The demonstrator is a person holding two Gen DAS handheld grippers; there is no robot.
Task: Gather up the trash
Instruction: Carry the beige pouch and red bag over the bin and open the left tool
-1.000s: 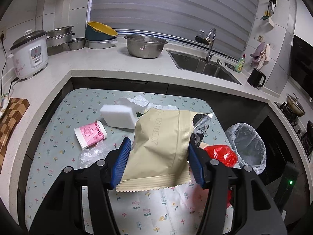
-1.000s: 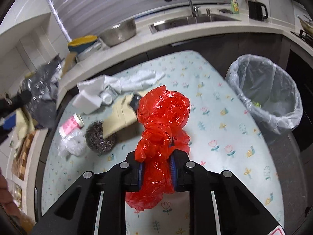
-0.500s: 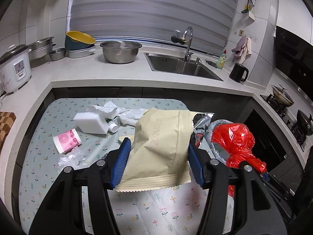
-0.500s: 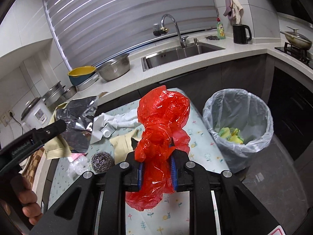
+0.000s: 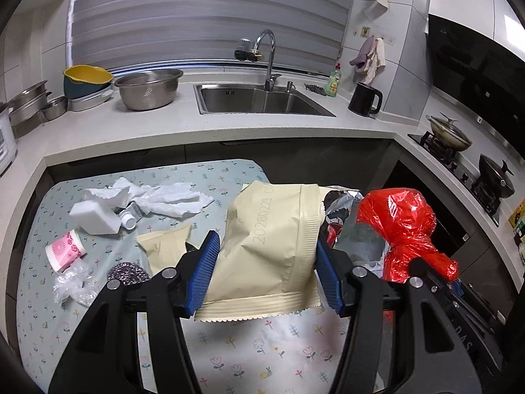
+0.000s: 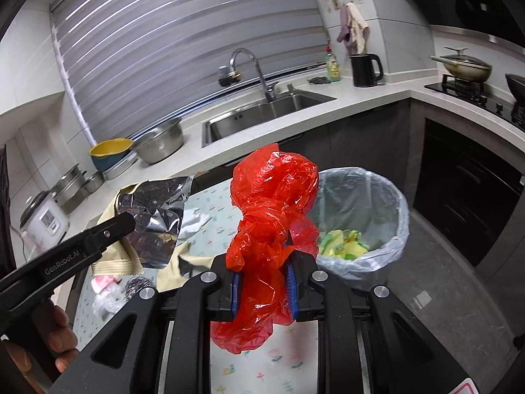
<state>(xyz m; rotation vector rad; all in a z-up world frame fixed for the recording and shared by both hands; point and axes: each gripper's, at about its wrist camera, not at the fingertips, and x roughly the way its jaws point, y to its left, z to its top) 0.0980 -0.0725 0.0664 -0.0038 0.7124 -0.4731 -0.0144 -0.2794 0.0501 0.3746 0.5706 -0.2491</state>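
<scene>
My left gripper (image 5: 265,269) is shut on a beige foil-lined pouch (image 5: 272,243), held above the table; the pouch's silver inside shows in the right wrist view (image 6: 154,223). My right gripper (image 6: 264,282) is shut on a crumpled red plastic bag (image 6: 272,210), held up near the lined trash bin (image 6: 361,220), which holds yellow scraps and stands on the floor to the right. The red bag also shows in the left wrist view (image 5: 403,226), just right of the pouch.
On the floral table (image 5: 229,344) lie a white sponge block (image 5: 93,218), crumpled tissue (image 5: 157,197), a pink paper cup (image 5: 64,251), clear plastic wrap (image 5: 73,285), a steel scourer (image 5: 128,272) and a second beige pouch (image 5: 164,248). Counter and sink (image 5: 259,100) are behind.
Both grippers have risen and swung right toward the bin with their loads. The bin has come closer in the right wrist view.
</scene>
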